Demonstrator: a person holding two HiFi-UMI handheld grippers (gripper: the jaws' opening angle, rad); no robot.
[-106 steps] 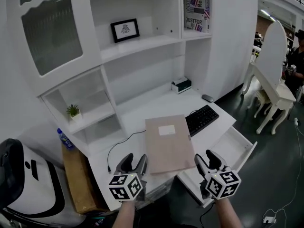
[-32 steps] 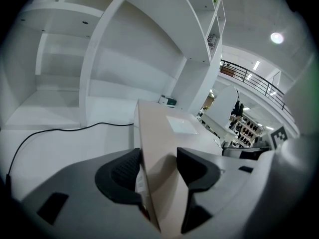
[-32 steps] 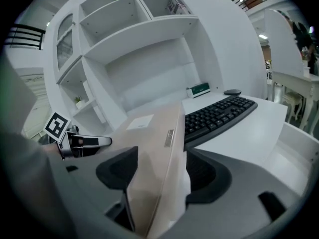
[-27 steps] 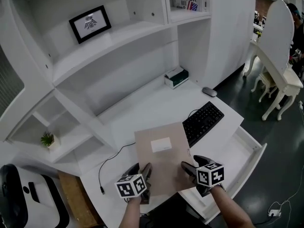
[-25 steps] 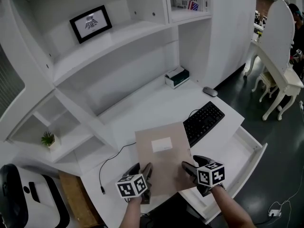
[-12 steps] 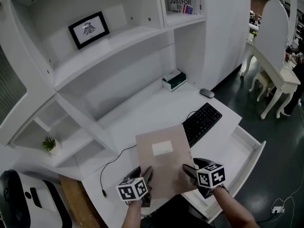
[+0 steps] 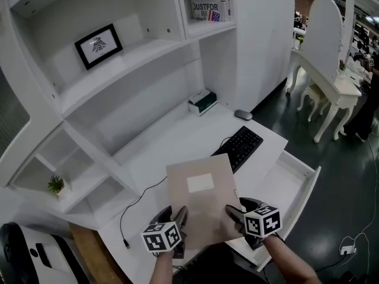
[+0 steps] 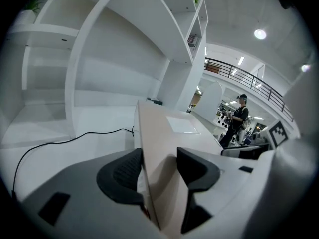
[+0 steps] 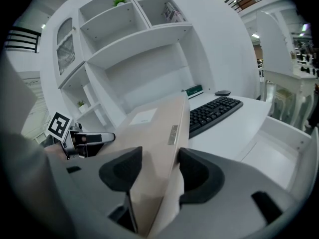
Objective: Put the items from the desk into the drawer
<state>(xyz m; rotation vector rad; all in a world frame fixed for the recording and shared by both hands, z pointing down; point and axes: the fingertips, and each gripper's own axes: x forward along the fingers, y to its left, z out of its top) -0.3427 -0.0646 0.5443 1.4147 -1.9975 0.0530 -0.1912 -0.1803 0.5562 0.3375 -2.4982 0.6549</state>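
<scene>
A flat beige folder [image 7: 201, 203] with a white label is held over the front of the white desk [image 7: 177, 141], its near end raised. My left gripper [image 7: 172, 215] is shut on its near left corner, and the folder [image 8: 159, 143] stands edge-on between the pads. My right gripper [image 7: 240, 209] is shut on the near right corner. Its jaws have just been closing with the folder [image 9: 154, 133] between them. The open drawer [image 7: 290, 182] lies to the right, below the desk top.
A black keyboard [image 7: 238, 148] lies just beyond the folder, with a grey mouse [image 7: 243, 115] and a green-and-white box [image 7: 202, 101] farther back. A black cable [image 7: 139, 197] trails on the left. Shelves rise behind the desk. White furniture stands at the right.
Four seconds ago both grippers hung open short of the folder; now each grips a near corner. Over the last second the folder's near end has risen slightly.
</scene>
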